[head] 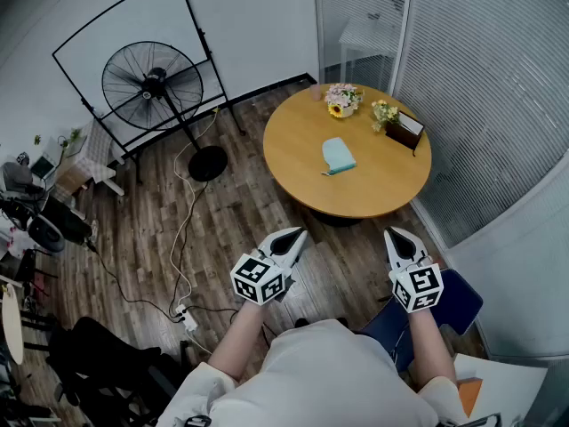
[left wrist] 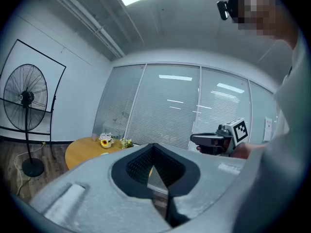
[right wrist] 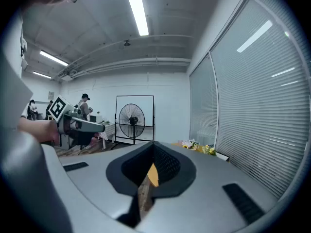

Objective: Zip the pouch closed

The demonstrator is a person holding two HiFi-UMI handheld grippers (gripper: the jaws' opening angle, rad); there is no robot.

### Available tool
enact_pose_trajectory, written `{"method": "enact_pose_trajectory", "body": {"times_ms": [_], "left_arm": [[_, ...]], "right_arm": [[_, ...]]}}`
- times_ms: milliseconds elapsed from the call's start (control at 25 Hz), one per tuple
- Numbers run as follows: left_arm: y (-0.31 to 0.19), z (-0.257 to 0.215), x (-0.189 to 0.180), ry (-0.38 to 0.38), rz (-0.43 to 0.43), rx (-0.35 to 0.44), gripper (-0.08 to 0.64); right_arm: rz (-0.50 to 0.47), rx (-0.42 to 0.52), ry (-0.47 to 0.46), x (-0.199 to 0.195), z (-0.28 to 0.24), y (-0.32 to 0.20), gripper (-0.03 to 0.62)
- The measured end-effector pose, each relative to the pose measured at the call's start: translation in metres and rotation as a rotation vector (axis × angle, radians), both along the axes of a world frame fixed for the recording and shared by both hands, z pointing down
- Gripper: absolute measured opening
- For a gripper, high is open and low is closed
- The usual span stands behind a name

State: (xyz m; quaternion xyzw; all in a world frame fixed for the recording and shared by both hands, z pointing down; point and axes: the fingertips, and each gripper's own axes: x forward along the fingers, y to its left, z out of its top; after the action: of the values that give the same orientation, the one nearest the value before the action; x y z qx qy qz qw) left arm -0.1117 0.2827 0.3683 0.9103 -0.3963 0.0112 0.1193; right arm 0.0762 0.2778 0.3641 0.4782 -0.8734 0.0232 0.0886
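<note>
A black pedestal fan (head: 153,85) stands at the far left on the wooden plank floor (head: 231,212), in front of a black-framed white panel (head: 133,25). A thin white cable (head: 182,229) runs from it to a white power strip (head: 187,317).

The left tongs (head: 298,236) are held out in front of the person, above the floor and well apart from the round wooden tabletop (head: 382,181). In the left gripper view these tongs (left wrist: 154,145) meet at their tips with nothing between them.

On the tabletop lies the light blue fabric pouch (head: 338,155), near its middle and touched by neither tool. Beyond it, by the far edge, sit a small bouquet with a yellow sunflower (head: 342,99), a smaller bunch of pale flowers (head: 384,111) and a dark brown box (head: 404,132).

The right tongs (head: 394,237) are level with the left ones, near the tabletop's near edge but short of it. In the right gripper view their tips (right wrist: 153,144) are also pressed together, holding nothing.

White slatted blinds (head: 480,87) fill the right side.
</note>
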Motion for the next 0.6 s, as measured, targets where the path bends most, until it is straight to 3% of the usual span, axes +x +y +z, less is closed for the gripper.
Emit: {"method": "enact_pose_trajectory", "body": {"times_ms": [600], "left_arm": [[-0.003, 0.001, 0.016, -0.008, -0.011, -0.001, 0.018]], "right_arm": [[0.014, -0.011, -0.011, 0.017, 0.003, -0.006, 0.003]]}}
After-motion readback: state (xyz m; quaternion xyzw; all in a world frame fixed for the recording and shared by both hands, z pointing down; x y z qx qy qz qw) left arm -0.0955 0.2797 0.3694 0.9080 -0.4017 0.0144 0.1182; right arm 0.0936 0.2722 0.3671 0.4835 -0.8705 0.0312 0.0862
